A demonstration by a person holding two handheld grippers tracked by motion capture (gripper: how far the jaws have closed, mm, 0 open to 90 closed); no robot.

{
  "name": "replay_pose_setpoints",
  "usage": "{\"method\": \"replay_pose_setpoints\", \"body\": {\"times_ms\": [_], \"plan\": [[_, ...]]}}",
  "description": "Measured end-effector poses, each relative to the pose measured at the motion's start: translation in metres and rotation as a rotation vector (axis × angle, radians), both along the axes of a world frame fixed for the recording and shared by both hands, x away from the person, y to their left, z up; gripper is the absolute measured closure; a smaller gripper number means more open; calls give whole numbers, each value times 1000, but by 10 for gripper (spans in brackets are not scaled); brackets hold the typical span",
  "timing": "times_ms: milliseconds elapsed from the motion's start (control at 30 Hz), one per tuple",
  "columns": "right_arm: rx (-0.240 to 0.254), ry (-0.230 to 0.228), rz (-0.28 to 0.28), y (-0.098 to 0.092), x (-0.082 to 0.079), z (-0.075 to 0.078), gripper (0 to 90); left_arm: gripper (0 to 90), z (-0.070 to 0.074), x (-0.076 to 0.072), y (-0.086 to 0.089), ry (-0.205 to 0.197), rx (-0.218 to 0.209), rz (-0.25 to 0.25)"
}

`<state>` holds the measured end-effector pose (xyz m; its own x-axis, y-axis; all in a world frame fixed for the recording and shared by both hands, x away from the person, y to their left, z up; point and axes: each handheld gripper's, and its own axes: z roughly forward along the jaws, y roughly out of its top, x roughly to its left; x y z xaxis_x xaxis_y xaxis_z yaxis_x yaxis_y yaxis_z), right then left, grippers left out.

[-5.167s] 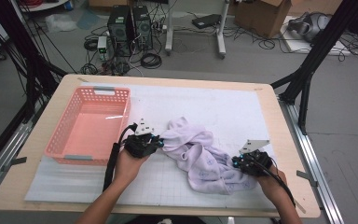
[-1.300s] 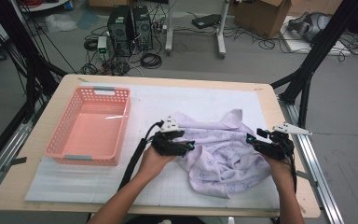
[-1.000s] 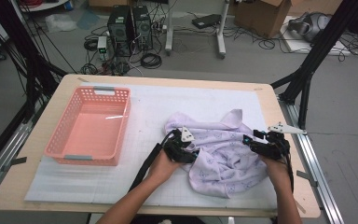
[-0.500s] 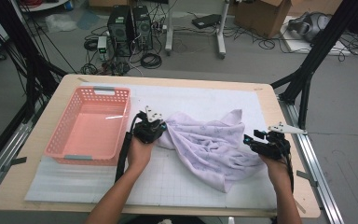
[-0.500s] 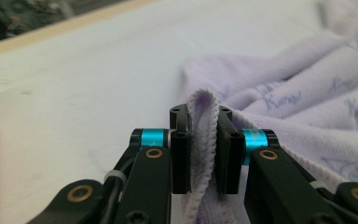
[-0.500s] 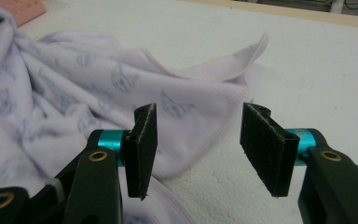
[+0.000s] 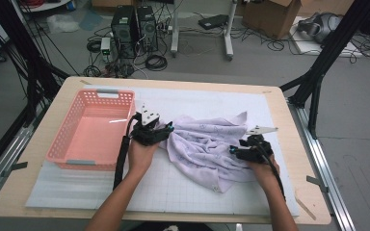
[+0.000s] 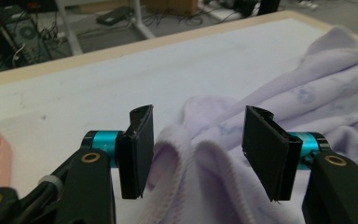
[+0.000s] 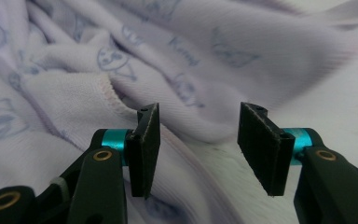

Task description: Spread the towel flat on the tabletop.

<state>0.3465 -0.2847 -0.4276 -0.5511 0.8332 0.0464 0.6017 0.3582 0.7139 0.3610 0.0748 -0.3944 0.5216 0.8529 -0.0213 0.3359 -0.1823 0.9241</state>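
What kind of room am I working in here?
Most likely a lab or workshop set up for recording. A desktop computer tower stands on the floor among loose cables, cardboard boxes sit behind, and black frame struts flank the wooden table.

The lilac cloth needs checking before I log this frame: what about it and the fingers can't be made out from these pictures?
- Lilac cloth, high view: folds hide its underside, true outline and what kind of garment it is.
- Left gripper, left gripper view: the bottom edge cuts off the fold between its fingers.
- Right gripper, right gripper view: blur leaves it unclear whether the fingers touch the cloth.
- Printed word, right gripper view: too blurred to read.
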Motion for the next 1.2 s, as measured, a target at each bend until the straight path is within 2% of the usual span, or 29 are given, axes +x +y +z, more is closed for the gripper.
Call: {"method": "replay_pose_setpoints", "body": {"times_ms": [100, 167, 233, 333, 367, 400, 467, 533, 633, 700, 767, 800, 867, 900, 967, 1000, 1033, 1067, 1100, 1133, 1200], "plan": [[-80, 23, 26, 22, 10, -11, 484, 429, 5, -7, 1, -10, -9, -55], [-59, 34, 28, 25, 13, -10, 596, 426, 5, -10, 2, 0, -13, -76], [-52, 42, 54, 25, 16, -9, 791, 426, 4, -12, 5, 5, -28, -88], [-82, 37, 73, 26, 21, -7, 845, 427, 0, -16, 6, 26, -38, -117], [-104, 14, 50, 25, 23, -6, 850, 429, -2, -17, 6, 33, -43, -126], [-135, -32, -7, 21, 26, -5, 852, 429, -4, -18, 5, 39, -44, -137], [-88, -65, -109, 10, 33, -5, 853, 430, -9, -19, 1, 61, -46, -159], [-28, -136, -258, -8, 37, -2, 853, 430, -14, -21, -4, 84, -39, -188], [-2, -224, -437, -25, 37, 4, 841, 436, -22, -26, -17, 108, 2, -238], [82, -191, -468, -35, 37, 6, 796, 454, -25, -29, -23, 114, 22, -257], [95, -181, -453, -39, 34, 8, 710, 454, -28, -31, -27, 122, 31, -267], [90, -185, -438, -40, 32, 9, 684, 454, -30, -31, -28, 132, 51, -275], [112, -193, -391, -41, 23, 14, 614, 444, -33, -33, -30, 149, 75, -262], [134, -202, -344, -43, 17, 18, 585, 435, -34, -34, -29, 150, 83, -249], [153, -186, -275, -44, 8, 22, 529, 434, -35, -36, -27, 158, 60, -235], [145, -181, -234, -43, 2, 24, 520, 430, -36, -36, -26, 177, 47, -239], [111, -176, -184, -40, -7, 26, 513, 427, -38, -37, -25, 193, 41, -247], [78, -186, -150, -38, -16, 27, 503, 426, -39, -38, -25, 203, 50, -253], [67, -197, -135, -36, -23, 28, 500, 424, -40, -40, -26, 213, 67, -260], [64, -211, -115, -35, -32, 28, 494, 413, -42, -41, -27, 223, 95, -263], [82, -244, -104, -37, -50, 25, 491, 403, -48, -44, -29, 243, 106, -268]]}}
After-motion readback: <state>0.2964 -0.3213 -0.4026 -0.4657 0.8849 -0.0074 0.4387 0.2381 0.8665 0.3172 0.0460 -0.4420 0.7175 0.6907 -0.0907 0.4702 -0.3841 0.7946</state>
